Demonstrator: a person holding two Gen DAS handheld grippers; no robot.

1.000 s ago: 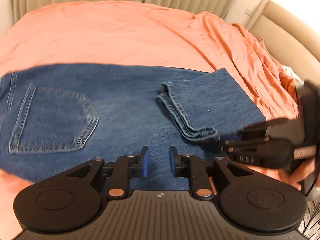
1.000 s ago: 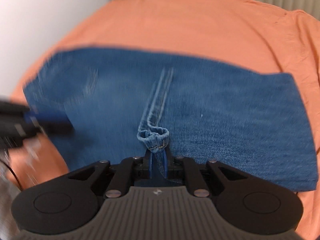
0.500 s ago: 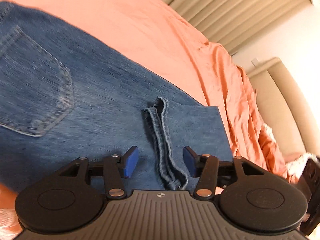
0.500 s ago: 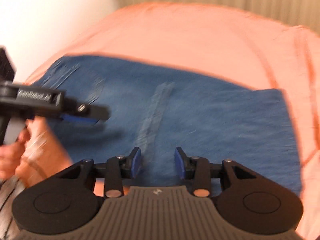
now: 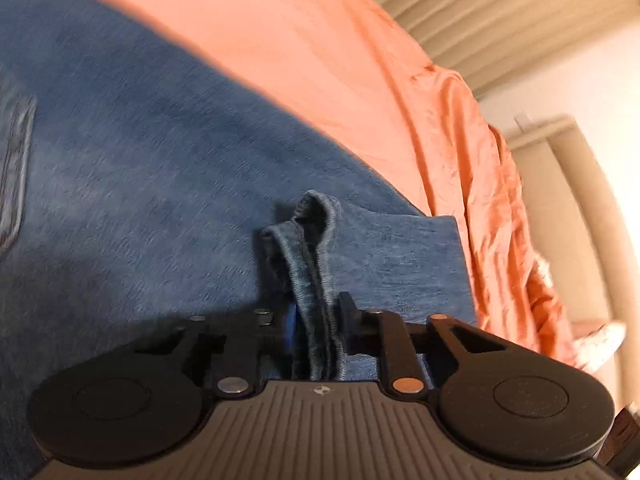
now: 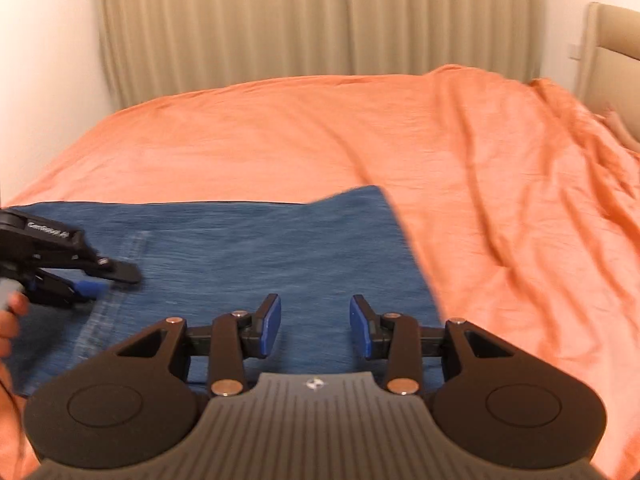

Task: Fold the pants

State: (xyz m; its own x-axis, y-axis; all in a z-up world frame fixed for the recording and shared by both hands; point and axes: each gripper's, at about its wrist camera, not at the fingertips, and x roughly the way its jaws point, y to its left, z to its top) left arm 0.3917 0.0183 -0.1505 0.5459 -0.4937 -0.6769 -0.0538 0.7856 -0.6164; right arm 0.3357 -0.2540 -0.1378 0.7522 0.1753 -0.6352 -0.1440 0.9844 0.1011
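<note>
**Kid:** What do the pants look like?

**Me:** I see one pair of blue jeans. They lie flat on the bed, on an orange sheet. They are folded over, so the leg ends lie on top of the rest. In my left view a back pocket shows at the far left edge, but it is blurry.

**Kid:** What are your grippers doing?

**Me:** I have two. My left gripper has just been closing, and now it pinches the leg hems. The hems stand up in a bunched ridge between its blue pads. My right gripper is spread wide over the jeans, with nothing between its pads. It has been opening.

**Kid:** Can you see one gripper from the other?

**Me:** Yes. From the right view, the left gripper sits low at the left, on a stitched seam, with a bit of a hand behind it.

**Kid:** What else is there?

**Me:** One beige curtain behind the bed and one padded headboard at the right.
</note>
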